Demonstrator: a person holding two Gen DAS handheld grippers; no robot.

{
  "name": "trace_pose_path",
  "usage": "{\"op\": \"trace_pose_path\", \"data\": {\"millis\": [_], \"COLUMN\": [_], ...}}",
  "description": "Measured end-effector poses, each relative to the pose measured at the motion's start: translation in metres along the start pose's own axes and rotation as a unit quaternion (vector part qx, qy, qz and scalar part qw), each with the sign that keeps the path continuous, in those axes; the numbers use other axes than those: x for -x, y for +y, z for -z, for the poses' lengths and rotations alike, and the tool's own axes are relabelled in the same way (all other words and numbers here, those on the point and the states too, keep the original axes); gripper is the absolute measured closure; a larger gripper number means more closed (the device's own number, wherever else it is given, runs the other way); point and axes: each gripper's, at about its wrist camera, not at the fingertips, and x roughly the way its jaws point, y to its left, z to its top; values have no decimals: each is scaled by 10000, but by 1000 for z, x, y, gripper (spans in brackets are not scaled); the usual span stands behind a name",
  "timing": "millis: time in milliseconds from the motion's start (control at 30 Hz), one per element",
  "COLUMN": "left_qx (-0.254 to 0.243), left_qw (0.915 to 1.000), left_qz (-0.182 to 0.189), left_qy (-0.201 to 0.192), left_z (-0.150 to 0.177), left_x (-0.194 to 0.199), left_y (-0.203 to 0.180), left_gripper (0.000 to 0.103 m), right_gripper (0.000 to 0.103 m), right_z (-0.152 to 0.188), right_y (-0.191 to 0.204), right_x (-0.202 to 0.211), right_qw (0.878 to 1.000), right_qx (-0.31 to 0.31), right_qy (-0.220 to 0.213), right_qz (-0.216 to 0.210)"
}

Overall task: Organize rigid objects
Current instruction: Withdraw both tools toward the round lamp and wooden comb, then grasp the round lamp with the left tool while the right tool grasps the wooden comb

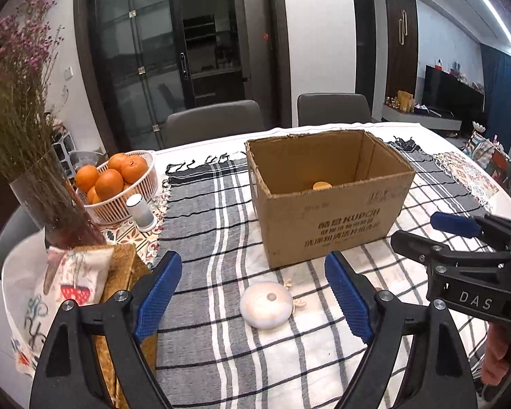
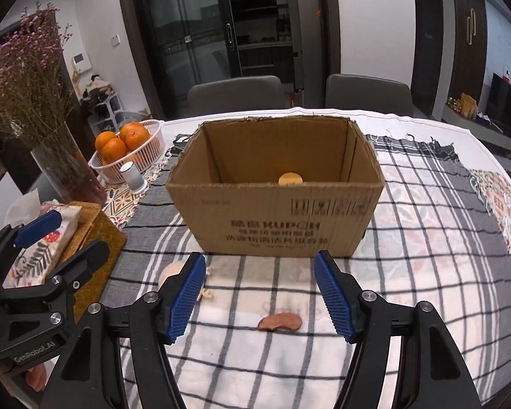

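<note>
Both grippers were released, nothing held: left gripper [image 1: 252, 298] straddled a white round toy [image 1: 266, 304], right gripper [image 2: 259, 296] hung over a brown flat piece [image 2: 280, 322]. Just beyond the fingers stood the cardboard box [image 2: 276, 214], an orange disc [image 2: 290, 179] inside. Fruit basket [image 1: 119, 184] and vase [image 1: 56, 208] sat off left.
</note>
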Motion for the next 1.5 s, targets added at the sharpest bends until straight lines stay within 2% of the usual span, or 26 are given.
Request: {"op": "trace_pose_path", "data": {"millis": [100,233,500,633,867,1100,1267,1500], "left_qx": [138,-51,-287,-231,-158,-245,-491,-796], "left_qw": [9998,9999,9993,9989,9970,9941,9927,9897], "left_qz": [105,80,219,364,539,705,671,617], "left_qy": [53,42,15,160,532,788,877,1016], "left_z": [14,28,53,64,74,78,77,79], "left_x": [-1,-3,-15,-32,-63,-88,-106,-124], "left_y": [2,-3,-9,-8,-4,-5,-10,-14], "left_gripper": [15,15,14,14,14,14,14,14], "right_gripper": [32,32,25,22,22,22,22,22], "right_z": [18,34,64,77,85,90,88,91], "right_y": [2,5,2,1,0,-6,-10,-19], "right_x": [0,3,4,-4,-41,-65,-74,-95], "right_qw": [9997,9991,9963,9950,9979,9975,9970,9943], "right_qx": [-218,-259,-375,-413,-422,-476,-477,-601], "right_qy": [-134,-323,-717,-801,-219,145,197,535], "right_qz": [-59,-33,303,434,451,501,578,705]}}
